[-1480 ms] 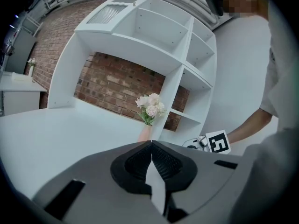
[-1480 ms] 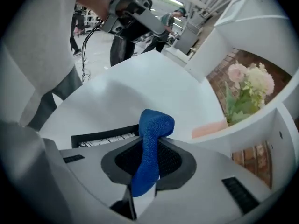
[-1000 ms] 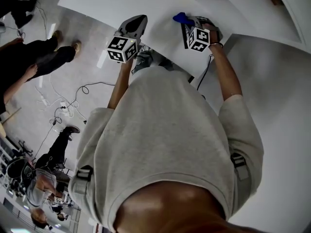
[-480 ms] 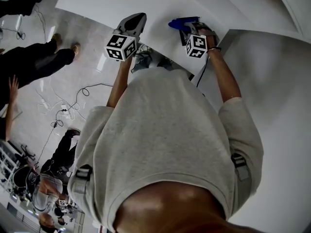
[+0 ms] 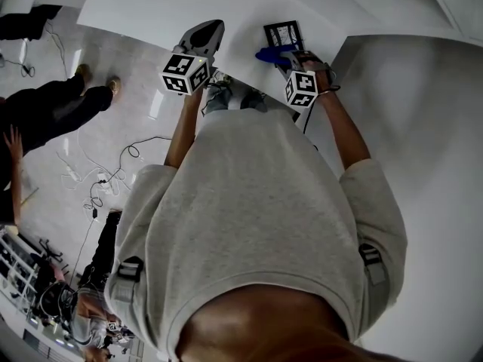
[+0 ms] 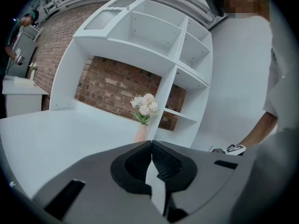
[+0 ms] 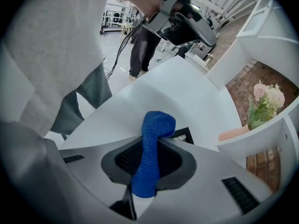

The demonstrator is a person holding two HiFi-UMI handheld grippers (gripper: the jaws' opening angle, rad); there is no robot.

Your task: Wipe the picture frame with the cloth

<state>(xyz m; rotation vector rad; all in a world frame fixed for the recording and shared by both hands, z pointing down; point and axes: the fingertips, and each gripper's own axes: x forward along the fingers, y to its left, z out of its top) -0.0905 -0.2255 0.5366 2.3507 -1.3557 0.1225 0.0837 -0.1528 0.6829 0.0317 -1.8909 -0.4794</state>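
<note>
A small black picture frame (image 5: 283, 34) lies flat on the white table (image 5: 151, 6); one corner of the picture frame (image 7: 186, 135) shows past the cloth in the right gripper view. My right gripper (image 5: 289, 59) is shut on a blue cloth (image 5: 272, 53), which hangs out at the frame's near edge. The blue cloth (image 7: 150, 157) fills the gap of my right gripper (image 7: 152, 143) and curls over at its tip. My left gripper (image 5: 213, 27) hovers to the left of the frame, apart from it. My left gripper (image 6: 151, 144) is shut with nothing in it.
A white shelf unit (image 6: 177, 59) stands at the table's far side against a brick wall, with pale flowers (image 6: 145, 107) in a pink vase beside it. People (image 5: 45, 111) and cables (image 5: 113, 164) are on the floor to the left, beyond the table edge.
My right gripper has drawn back toward the person with the cloth, uncovering the picture frame beyond it. The left gripper has hardly moved.
</note>
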